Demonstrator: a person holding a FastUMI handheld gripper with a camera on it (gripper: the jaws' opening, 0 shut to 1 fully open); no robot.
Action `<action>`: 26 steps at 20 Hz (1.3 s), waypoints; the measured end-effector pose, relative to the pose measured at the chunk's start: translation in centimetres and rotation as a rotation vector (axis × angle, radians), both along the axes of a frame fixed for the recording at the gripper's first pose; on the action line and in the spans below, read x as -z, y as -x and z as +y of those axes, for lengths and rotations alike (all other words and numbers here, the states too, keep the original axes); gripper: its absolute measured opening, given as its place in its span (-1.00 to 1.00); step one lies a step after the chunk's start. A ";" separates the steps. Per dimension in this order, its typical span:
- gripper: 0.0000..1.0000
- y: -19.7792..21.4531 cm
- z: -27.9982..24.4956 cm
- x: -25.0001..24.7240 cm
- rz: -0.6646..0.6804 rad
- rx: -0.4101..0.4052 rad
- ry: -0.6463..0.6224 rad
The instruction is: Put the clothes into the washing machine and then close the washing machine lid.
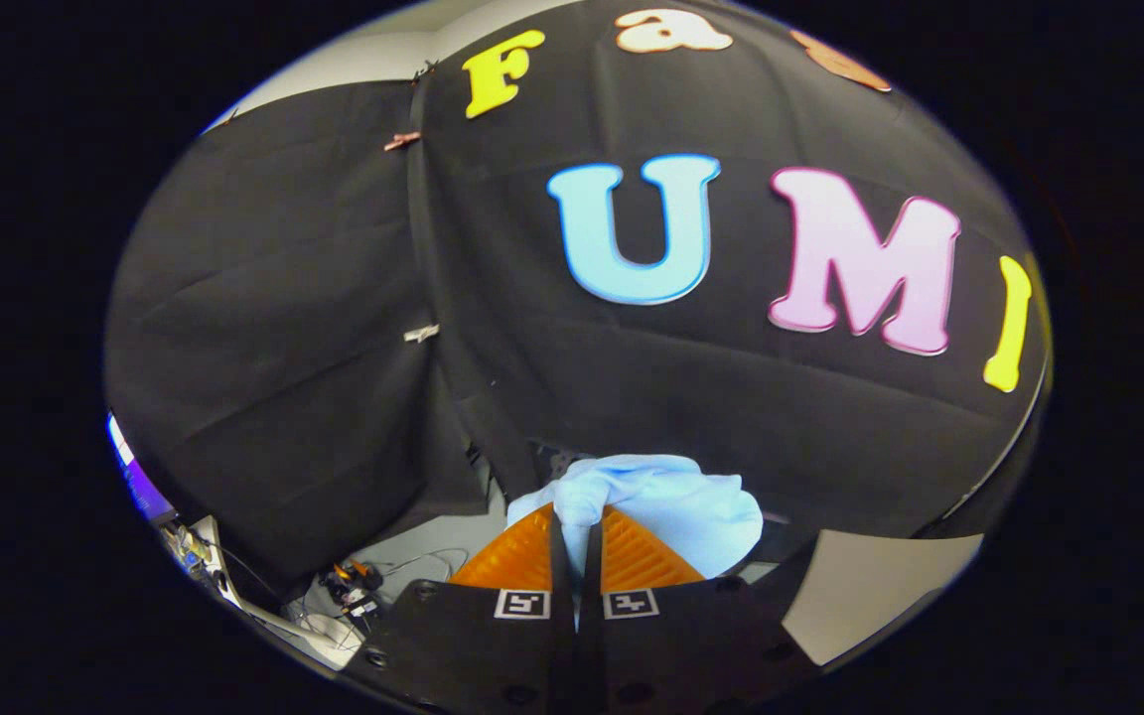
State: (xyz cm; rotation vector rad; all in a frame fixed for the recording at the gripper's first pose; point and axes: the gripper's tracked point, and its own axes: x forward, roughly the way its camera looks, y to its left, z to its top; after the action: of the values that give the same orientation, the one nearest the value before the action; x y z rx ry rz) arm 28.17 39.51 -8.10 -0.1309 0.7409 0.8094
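1. The gripper (577,516) is raised, looking toward the booth's black cloth wall (334,328) rather than down at a work surface.
2. Its two fingers (517,556) stand close together, with only a thin slit between them.
3. In that slit a fold of the cloth (661,501) is pinched; both fingers press on it.
4. The cloth is pale blue, a soft bunched piece (what kind of garment it is cannot be told).
5. Most of it bulges just ahead of the fingertips and spills to the right of them, hanging free against the black wall behind.
6. A narrow strip of the same pale blue shows lower down in the slit between the fingers.
7. Each finger bears a small square marker (521,603) near its base.
8. The wall is made of two black panels that meet in a vertical seam, left of the fingers; a small clip (401,141) sits high on that seam and a pale tag (421,334) lower on it.
9. Below the left panel, well to the left of the fingers, lies a tangle of cables (358,591) and small gear on a light floor.
10. To the right of the fingers, low down, a pale flat surface (870,586) shows; what it belongs to cannot be told.
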 end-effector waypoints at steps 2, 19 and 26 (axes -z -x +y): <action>-0.90 0.4 1.7 3.8 0.027 -0.062 0.027; -0.90 3.6 0.7 26.1 0.180 -0.401 0.357; 0.49 3.8 0.4 26.3 0.140 -0.427 0.380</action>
State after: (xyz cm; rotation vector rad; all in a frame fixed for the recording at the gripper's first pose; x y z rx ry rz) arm 24.37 39.88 -34.44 -0.5942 1.0131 1.0819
